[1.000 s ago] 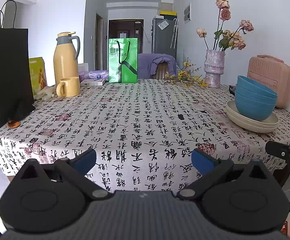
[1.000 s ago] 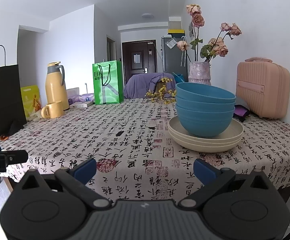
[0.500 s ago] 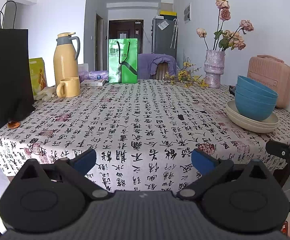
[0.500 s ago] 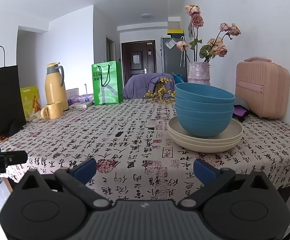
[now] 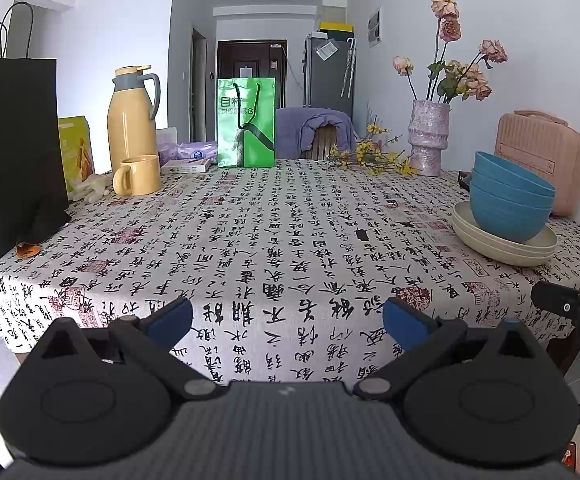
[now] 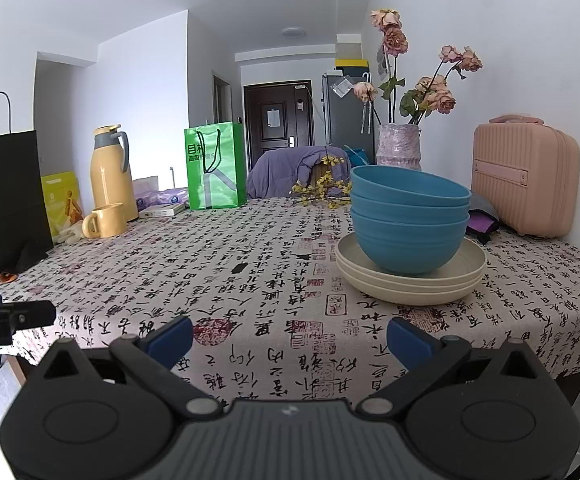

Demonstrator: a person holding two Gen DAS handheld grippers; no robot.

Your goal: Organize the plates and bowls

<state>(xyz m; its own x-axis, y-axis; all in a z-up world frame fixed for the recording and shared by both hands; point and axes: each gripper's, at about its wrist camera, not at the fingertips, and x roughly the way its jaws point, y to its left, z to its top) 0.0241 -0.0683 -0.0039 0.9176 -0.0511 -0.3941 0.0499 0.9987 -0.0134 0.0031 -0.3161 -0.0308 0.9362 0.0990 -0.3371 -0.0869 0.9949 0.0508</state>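
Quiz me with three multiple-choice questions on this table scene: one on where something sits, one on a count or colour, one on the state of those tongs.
1. Where do the blue bowls sit?
A. On the stacked cream plates
B. Inside the green gift bag
C. Beside the yellow mug

2. How many blue bowls are nested?
A. One
B. Three
C. Six

3. What state are the right tongs in?
A. Shut on a bowl
B. Shut on a plate
C. Open, holding nothing

Answers:
1 A, the bowl stack rests on the top plate.
2 B, three rims show one above another.
3 C, the blue fingertips stand wide apart with only tablecloth between them, well short of the dishes.
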